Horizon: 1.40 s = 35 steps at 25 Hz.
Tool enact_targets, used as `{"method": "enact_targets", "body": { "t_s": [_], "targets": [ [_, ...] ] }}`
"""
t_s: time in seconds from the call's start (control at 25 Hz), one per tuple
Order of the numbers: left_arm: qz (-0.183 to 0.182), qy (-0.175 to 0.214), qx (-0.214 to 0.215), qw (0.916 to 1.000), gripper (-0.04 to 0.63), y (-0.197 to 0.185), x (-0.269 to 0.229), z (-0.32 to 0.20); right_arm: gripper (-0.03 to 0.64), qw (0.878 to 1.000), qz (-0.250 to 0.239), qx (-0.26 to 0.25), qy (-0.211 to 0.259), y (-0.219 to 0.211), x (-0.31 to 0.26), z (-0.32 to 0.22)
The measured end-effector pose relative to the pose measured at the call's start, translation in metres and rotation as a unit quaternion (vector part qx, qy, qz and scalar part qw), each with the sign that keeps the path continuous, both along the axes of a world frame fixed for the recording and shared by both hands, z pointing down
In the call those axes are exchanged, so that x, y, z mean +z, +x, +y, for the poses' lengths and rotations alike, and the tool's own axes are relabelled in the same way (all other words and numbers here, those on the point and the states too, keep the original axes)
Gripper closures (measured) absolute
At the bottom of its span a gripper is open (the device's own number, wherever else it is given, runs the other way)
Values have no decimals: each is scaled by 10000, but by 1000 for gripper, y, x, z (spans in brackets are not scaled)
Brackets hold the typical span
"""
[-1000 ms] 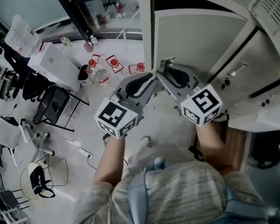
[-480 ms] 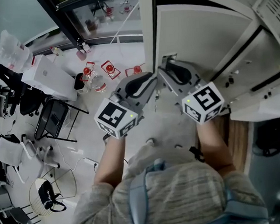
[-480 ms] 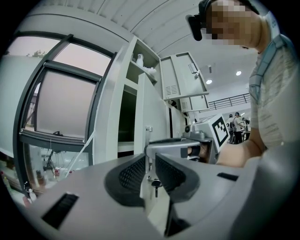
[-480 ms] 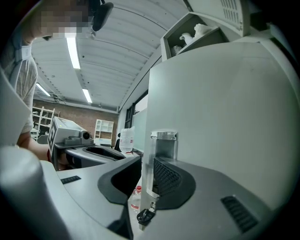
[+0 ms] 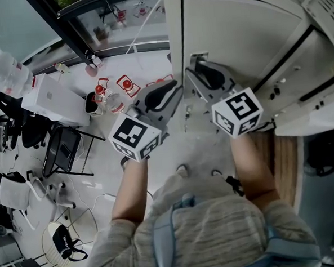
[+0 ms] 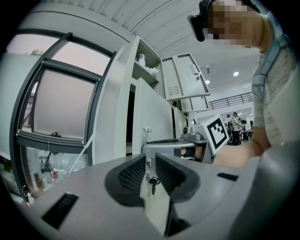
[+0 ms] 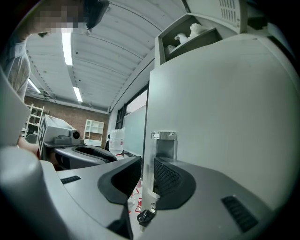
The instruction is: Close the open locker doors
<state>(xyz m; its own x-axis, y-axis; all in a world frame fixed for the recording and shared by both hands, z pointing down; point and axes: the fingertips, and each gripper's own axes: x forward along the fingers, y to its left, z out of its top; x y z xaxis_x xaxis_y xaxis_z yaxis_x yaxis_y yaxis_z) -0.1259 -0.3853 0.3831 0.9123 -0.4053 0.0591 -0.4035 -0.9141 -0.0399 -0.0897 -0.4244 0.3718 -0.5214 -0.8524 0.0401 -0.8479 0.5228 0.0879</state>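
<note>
A white locker door (image 5: pixel 229 36) stands open at the top of the head view, its free edge running down near both grippers. My right gripper (image 5: pixel 194 72) is on the door's face by the metal handle (image 5: pixel 197 59). In the right gripper view its jaws (image 7: pixel 147 166) are open and straddle the door's edge below the handle (image 7: pixel 164 140), with a key (image 7: pixel 146 215) hanging underneath. My left gripper (image 5: pixel 175 90) comes at the same edge from the left. Its jaws (image 6: pixel 150 161) stand a little apart, with the key (image 6: pixel 152 180) showing through the gap.
More grey lockers (image 5: pixel 298 71) stand to the right, and an upper door (image 6: pixel 185 77) hangs open overhead. On the floor to the left are red-capped bottles (image 5: pixel 127 84), a white box (image 5: pixel 55 100), a black folding chair (image 5: pixel 63 150) and a wire basket (image 5: pixel 63 243).
Both grippers have shifted slightly up the picture along the door's edge. The floor things at the left have slid down and left as the head view moved.
</note>
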Motion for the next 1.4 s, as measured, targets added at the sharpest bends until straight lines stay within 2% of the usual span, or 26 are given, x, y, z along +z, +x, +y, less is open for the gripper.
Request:
{"method": "enact_targets", "body": {
  "t_s": [0.28, 0.76, 1.08, 1.4],
  "targets": [
    [-10, 114, 66, 9999, 546, 8, 1, -13, 531, 9996, -136, 232, 110, 4, 1, -16],
    [-61, 39, 127, 9999, 546, 14, 10, -24, 531, 9981, -22, 465, 393, 1, -5, -19],
    [-99, 10, 177, 9998, 546, 13, 14, -30, 531, 9981, -97, 478, 372, 3, -4, -17],
    [10, 64, 248, 9997, 546, 16, 11, -34, 531, 9958, -42, 838, 364, 9, -5, -30]
  ]
}}
